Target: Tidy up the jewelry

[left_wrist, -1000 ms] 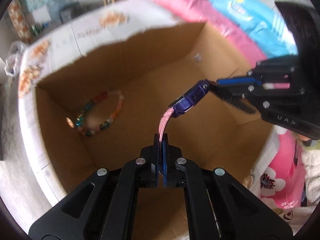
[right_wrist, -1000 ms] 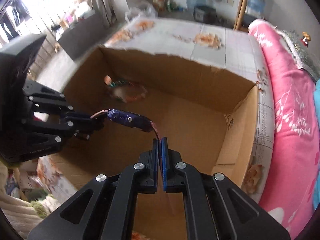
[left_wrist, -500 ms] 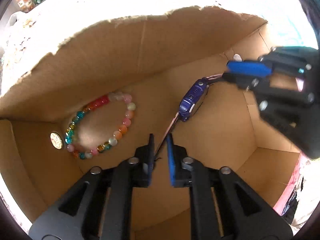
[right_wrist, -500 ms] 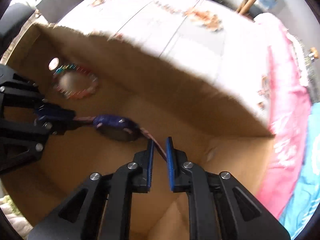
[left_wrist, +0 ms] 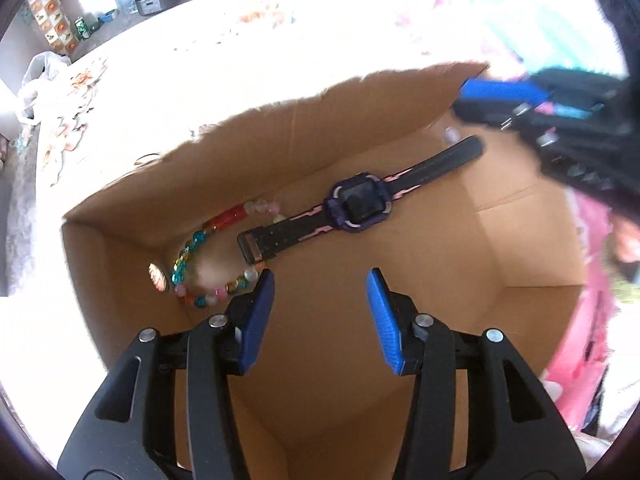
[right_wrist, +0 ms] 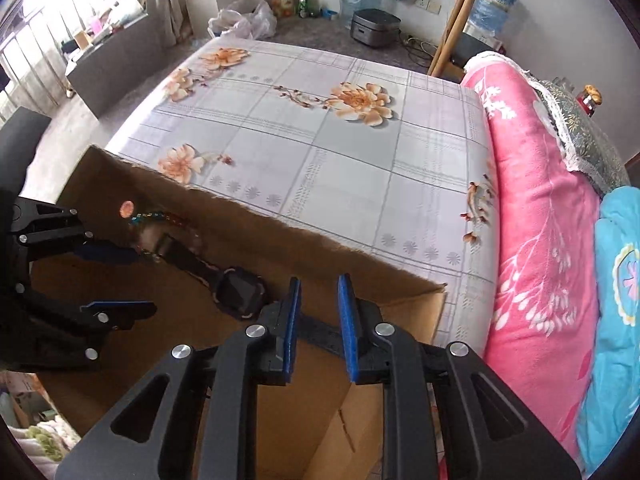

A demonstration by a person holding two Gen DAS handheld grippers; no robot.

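Watch [left_wrist: 360, 205] now down flat in box [left_wrist: 528, 240], both hand-held grippers released and opening.

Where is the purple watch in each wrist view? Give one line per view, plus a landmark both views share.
Left wrist view: the purple watch lies flat on the cardboard box floor, right of centre, above the left gripper.
Right wrist view: the watch lies lower left of centre, just left of the right gripper.
Shared landmark: the beaded bracelet by the strap's end.
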